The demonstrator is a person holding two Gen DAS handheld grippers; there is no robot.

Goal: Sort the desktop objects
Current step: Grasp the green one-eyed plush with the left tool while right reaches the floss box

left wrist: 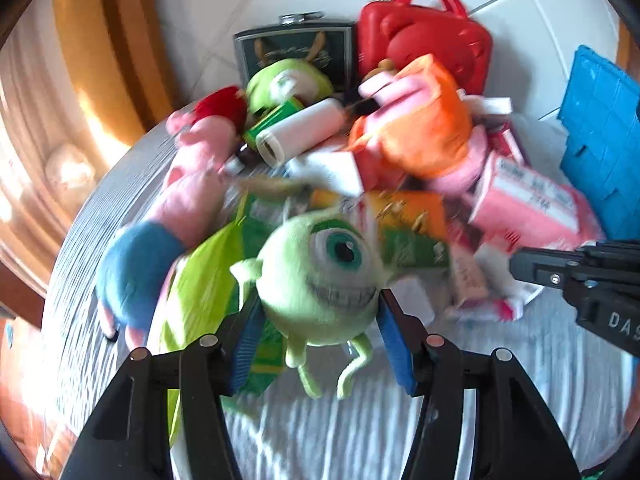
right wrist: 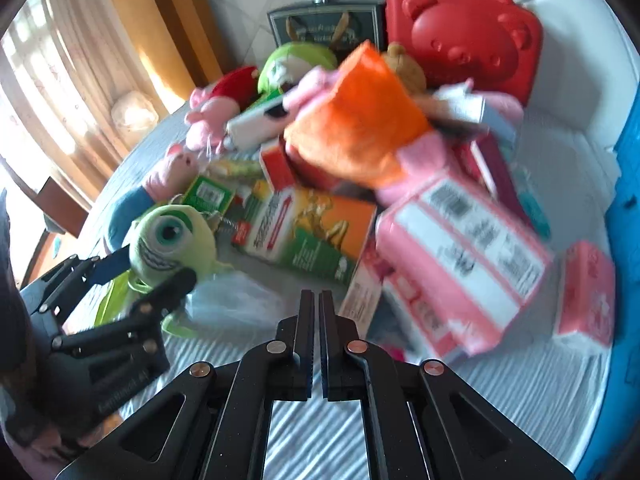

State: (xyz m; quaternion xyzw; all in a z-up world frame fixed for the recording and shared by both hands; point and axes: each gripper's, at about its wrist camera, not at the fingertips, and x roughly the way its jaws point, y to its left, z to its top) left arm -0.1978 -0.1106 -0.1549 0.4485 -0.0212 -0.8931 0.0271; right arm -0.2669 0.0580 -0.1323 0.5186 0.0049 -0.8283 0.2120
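The pile of boxes and toys lies ahead of both jaw pairs. The one-eyed green plush sits pinched between the left gripper pads, eye facing forward, legs dangling below. The right gripper is pressed together on nothing.

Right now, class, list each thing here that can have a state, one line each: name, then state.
left gripper: shut on the green one-eyed plush, lifted.
green one-eyed plush: held, legs dangling.
right gripper: shut, empty.
red bear case: closed, upright.
flask: capped, standing.
orange-and-green box: lying flat.
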